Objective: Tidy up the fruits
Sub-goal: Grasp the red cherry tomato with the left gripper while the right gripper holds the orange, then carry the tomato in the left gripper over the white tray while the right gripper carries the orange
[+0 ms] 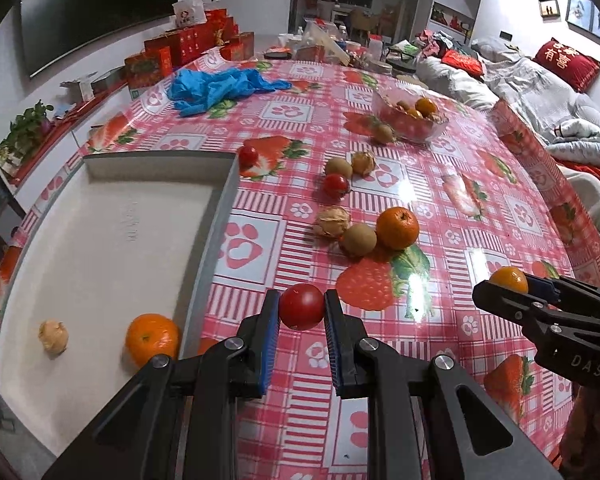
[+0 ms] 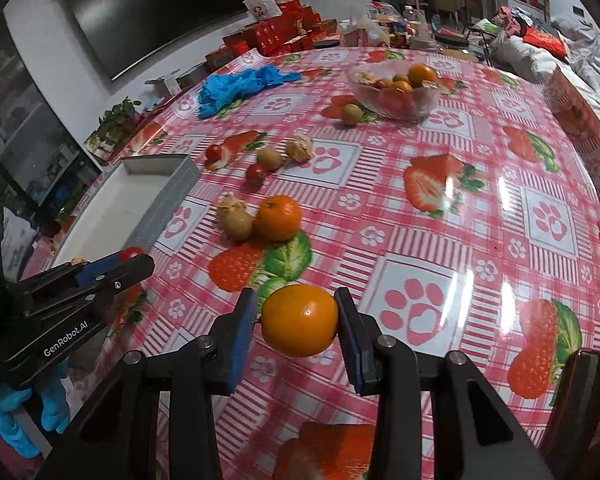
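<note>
A: Left wrist view: your left tool (image 1: 302, 307) is pinched tight on a small tomato (image 1: 302, 306), lifted above the tabletop (image 1: 440, 208) just beside the tray (image 1: 216, 216).

B: And your right tool (image 2: 298, 320)?

A: Its pads are closed partway onto a small orange (image 2: 299, 320), also held clear of the tabletop.

B: What sits in your tray?

A: A mandarin (image 1: 152, 338) and a papery husked fruit (image 1: 53, 336) near its close end.

B: The rest?

A: Loose fruit lies scattered mid-tabletop: another mandarin (image 1: 397, 227) touching a brown round fruit (image 1: 359, 239), two more tomatoes (image 1: 336, 185), and a glass bowl (image 1: 410, 114) of fruit farther back. A blue glove (image 1: 220, 88) lies beyond the tray.
</note>
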The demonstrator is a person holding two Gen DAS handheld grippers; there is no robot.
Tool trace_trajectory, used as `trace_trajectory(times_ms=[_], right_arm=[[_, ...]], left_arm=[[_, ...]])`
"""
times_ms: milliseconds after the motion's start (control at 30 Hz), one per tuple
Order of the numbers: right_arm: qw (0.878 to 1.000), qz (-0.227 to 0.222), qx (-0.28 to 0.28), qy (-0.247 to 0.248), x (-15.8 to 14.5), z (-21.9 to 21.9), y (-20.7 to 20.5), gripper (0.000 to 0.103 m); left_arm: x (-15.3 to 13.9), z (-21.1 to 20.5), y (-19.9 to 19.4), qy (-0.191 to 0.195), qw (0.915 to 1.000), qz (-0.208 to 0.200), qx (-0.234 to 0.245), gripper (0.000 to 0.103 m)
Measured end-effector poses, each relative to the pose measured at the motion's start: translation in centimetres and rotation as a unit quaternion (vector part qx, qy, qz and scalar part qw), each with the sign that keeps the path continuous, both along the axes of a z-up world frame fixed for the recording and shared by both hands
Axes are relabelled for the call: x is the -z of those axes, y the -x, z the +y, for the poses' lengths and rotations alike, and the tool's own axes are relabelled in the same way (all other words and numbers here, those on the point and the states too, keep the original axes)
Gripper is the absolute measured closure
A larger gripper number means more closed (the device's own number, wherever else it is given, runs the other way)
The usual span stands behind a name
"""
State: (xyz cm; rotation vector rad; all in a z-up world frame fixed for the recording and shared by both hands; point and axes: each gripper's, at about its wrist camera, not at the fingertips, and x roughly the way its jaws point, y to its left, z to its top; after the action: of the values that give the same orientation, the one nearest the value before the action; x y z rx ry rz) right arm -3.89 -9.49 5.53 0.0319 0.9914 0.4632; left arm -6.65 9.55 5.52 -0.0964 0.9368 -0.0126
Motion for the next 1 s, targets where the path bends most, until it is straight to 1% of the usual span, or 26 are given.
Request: trace_trajectory(times_ms=[167,367,467,667,833,1000], right_arm=[[1.0,-0.014,-0.019,0.004,-1.2,2.0,0.5,0.06],[0.999,-0.016,-0.046,-0.006,-2.4,4.9,1.0,0.06],[0.998,-0.024,-0.063,0.001,-2.9,6.7,1.5,0.06],[0.995,-0.031,-0.095,0.001,-3.9,10.2,2.3,0.06],[0.993,-0.019,-0.118,-0.001,-3.8,12.9,2.7,0.06],[0.99,-0.004,-0.138,-0.001,-3.0,15.8,2.5,0.06]], left_arm=[[-1.0,1.3,0.7,-0.001,0.9999,-0.009,-0.012,0.08],[-2.1,3.8,1.7,-0.009,0.999,-0.021,-0.037,0.08],[-2.2,5.2,2.3,-0.016,0.9981,-0.026,-0.054,0.08],[-1.8,7.9,3.6,-0.016,0.9965,-0.03,-0.077,0.08],[-1.2,9.6,4.5,-0.014,0.995,-0.03,-0.094,0.08],[-0.8,12.0,5.2,-0.015,0.9925,-0.029,-0.118,0.08]])
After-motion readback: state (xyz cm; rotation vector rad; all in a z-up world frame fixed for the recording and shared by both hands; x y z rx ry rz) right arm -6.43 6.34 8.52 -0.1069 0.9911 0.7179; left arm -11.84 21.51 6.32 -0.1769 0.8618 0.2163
